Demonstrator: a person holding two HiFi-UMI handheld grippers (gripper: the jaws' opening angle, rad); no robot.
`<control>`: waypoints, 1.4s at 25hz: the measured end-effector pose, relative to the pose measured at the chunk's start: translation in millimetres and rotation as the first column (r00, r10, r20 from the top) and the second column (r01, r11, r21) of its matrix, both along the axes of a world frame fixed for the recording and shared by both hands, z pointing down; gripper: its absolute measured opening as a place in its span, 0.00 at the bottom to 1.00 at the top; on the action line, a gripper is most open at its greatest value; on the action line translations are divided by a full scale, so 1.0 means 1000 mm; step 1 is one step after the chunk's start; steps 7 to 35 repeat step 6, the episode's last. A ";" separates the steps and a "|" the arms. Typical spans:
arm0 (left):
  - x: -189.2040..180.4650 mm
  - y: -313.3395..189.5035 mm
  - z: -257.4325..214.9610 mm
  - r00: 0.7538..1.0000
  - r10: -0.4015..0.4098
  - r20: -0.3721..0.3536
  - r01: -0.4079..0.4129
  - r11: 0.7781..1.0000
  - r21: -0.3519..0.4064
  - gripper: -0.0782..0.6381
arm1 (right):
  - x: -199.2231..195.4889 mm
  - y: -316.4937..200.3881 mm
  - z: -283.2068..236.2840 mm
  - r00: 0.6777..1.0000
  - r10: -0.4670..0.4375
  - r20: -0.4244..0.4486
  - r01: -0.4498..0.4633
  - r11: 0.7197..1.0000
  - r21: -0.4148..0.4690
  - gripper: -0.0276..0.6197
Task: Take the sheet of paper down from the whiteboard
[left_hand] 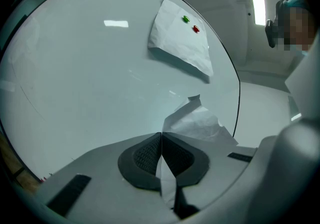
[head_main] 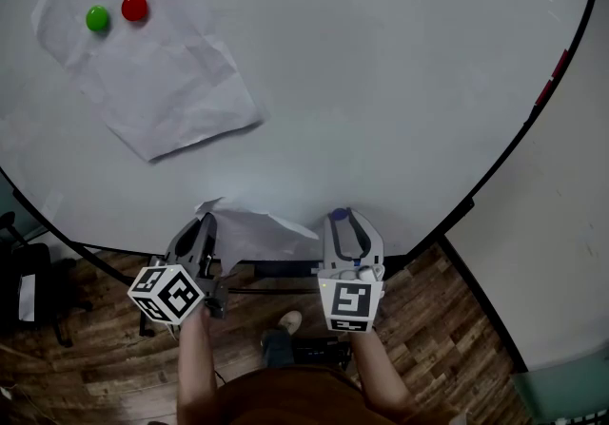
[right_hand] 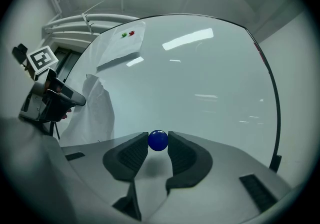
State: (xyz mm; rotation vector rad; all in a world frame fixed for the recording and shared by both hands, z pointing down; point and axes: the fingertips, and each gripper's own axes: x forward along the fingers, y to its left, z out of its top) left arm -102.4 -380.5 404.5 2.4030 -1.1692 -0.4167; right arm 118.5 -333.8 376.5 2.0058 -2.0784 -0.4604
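Left gripper (head_main: 206, 221) (left_hand: 161, 140): jaws pressed together on an edge of the sheet of paper (head_main: 252, 228) (left_hand: 200, 123), which is pinched between the ribbed pads.
Sheet of paper: crumpled; from the pinch it spreads ahead of the left fingertips and to their right, toward the right gripper, against the whiteboard (head_main: 400, 81). Whether it touches the board cannot be told.
Right gripper (head_main: 340, 216) (right_hand: 158, 140): jaws partly apart, with a blue ball (right_hand: 158, 140) clamped at the fingertips, a pad on each side of it.
Between the grippers: the held sheet's loose corner reaches just beside the right fingers.
Second sheet (head_main: 162, 81) (left_hand: 180, 37): flat on the board, well ahead of the left fingertips.
Green magnet (head_main: 97, 18) and red magnet (head_main: 134, 7): side by side near that sheet's far end.
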 end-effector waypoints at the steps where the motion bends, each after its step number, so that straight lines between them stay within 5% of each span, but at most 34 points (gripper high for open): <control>1: 0.000 0.000 0.000 1.000 0.001 -0.001 -0.001 1.000 0.000 0.14 | 0.000 0.000 0.000 1.000 0.000 -0.001 0.000 1.000 -0.001 0.25; 35: 0.000 0.001 -0.002 1.000 0.002 -0.012 -0.002 1.000 0.003 0.14 | 0.001 0.000 0.001 1.000 0.004 -0.004 -0.004 1.000 -0.004 0.25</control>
